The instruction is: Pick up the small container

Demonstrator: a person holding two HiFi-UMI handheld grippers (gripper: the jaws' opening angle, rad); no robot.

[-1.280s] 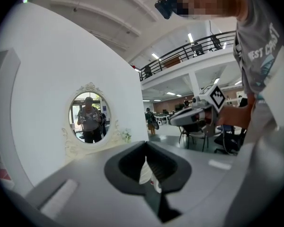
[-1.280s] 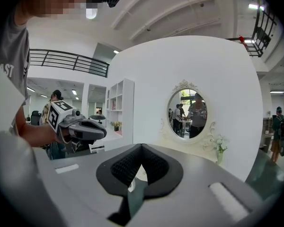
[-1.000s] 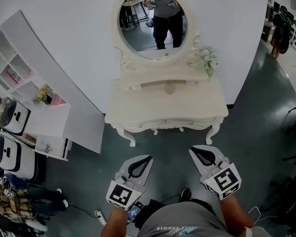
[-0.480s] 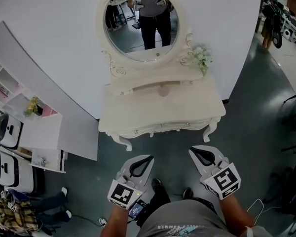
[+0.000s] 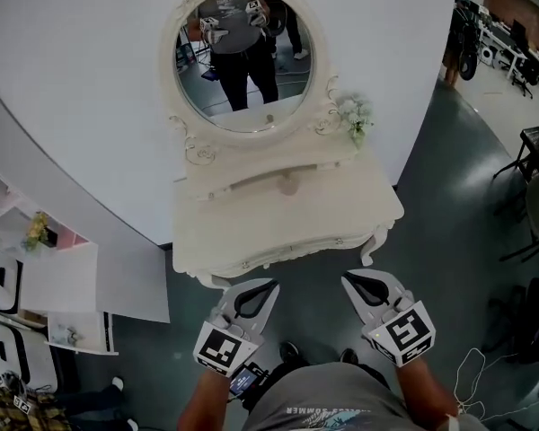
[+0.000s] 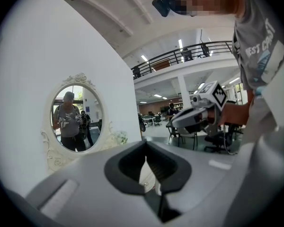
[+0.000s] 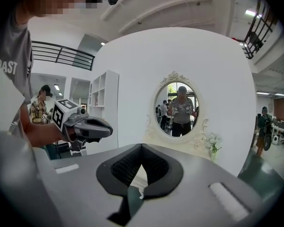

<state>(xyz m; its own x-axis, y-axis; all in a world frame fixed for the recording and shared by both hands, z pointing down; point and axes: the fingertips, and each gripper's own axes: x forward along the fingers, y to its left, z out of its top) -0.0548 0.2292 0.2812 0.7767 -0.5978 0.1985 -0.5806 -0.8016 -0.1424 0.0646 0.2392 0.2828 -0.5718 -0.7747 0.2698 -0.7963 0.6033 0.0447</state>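
A small beige container (image 5: 288, 185) stands at the back of the white dressing table (image 5: 251, 232), just under the ledge below the oval mirror (image 5: 242, 57). Both grippers hang in front of the table's near edge, above the floor and well short of the container. My left gripper (image 5: 270, 285) is shut with nothing in it, its tips meeting (image 6: 146, 145). My right gripper (image 5: 346, 279) also has its tips together and is empty (image 7: 142, 146). Each gripper view shows the other gripper beside it. The container does not show clearly in the gripper views.
A small vase of pale flowers (image 5: 353, 115) stands at the table's back right corner. A white shelf unit (image 5: 63, 285) stands to the left against the curved white wall. Dark chairs and desks (image 5: 530, 196) are at the right. A cable (image 5: 472, 375) lies on the floor.
The view has moved toward the dressing table, which now sits closer and further left in the head view. Both grippers keep their pose and stay shut.
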